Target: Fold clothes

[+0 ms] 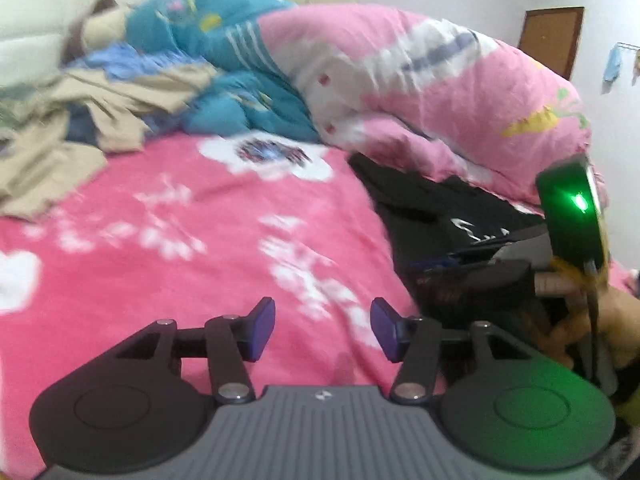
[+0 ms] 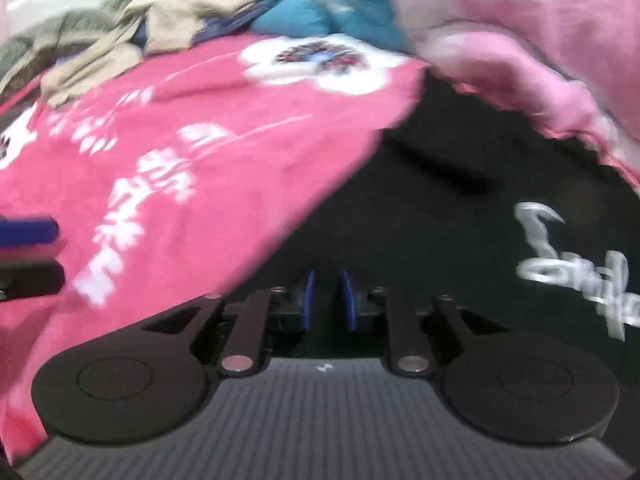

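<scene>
A black garment (image 1: 440,208) with a white print (image 2: 576,268) lies on the pink floral bedspread (image 1: 180,240), at the right of the left wrist view. In the right wrist view it fills the space ahead (image 2: 440,200). My right gripper (image 2: 328,300) sits at its near edge, the blue pads almost together with dark cloth between them. My left gripper (image 1: 323,328) hovers open over bare bedspread, left of the garment, with nothing between its fingers. One of the left gripper's blue pads (image 2: 28,230) shows at the left edge of the right wrist view. Both views are motion-blurred.
A heap of beige clothes (image 1: 80,120) lies at the back left of the bed. Behind it are a bunched blue quilt (image 1: 240,60) and a thick pink quilt (image 1: 440,80) that borders the garment's far side. A brown door (image 1: 552,36) stands at the far right.
</scene>
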`<state>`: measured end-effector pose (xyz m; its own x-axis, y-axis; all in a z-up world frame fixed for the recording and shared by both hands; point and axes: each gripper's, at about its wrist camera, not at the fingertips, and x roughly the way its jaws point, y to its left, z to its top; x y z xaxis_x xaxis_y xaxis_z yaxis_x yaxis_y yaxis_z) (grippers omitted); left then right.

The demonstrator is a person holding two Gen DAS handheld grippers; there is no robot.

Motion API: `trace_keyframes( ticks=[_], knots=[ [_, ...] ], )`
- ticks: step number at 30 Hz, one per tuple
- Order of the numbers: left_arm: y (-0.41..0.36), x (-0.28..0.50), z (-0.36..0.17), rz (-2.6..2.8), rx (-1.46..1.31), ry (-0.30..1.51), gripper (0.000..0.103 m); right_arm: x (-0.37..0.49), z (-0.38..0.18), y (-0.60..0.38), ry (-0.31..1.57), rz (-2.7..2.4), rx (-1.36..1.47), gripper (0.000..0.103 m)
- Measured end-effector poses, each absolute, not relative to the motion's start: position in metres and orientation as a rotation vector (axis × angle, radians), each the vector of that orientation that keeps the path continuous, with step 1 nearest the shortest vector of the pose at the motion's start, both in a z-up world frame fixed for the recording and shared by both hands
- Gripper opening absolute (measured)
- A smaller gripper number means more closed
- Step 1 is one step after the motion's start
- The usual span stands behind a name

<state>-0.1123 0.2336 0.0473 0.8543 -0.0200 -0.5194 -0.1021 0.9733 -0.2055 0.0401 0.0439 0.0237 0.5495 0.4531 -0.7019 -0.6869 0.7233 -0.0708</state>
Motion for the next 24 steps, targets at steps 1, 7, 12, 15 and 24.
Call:
trace_keyframes(
  ticks=[1, 7, 12, 15, 24],
  knots=[
    [0.239, -0.113, 0.047, 0.059, -0.239, 0.543, 0.058, 0.034, 0.025, 0.052, 0.697, 0.721, -0.369, 0.013],
    [0.275, -0.116, 0.045, 0.111, -0.342, 0.525, 0.058, 0.000, 0.031, 0.101, 0.588, 0.888, -0.420, 0.011],
    [0.292, -0.118, 0.038, 0.109, -0.422, 0.519, 0.058, 0.088, 0.043, 0.035, 0.689, 0.571, -0.153, 0.014],
    [0.290, -0.117, 0.038, 0.101, -0.447, 0.523, 0.058, 0.135, 0.014, 0.026, 0.826, 0.488, -0.088, 0.014],
    [0.256, -0.107, 0.049, -0.001, -0.424, 0.533, 0.061, 0.106, 0.036, 0.099, 0.742, 0.836, -0.097, 0.013]
  ],
)
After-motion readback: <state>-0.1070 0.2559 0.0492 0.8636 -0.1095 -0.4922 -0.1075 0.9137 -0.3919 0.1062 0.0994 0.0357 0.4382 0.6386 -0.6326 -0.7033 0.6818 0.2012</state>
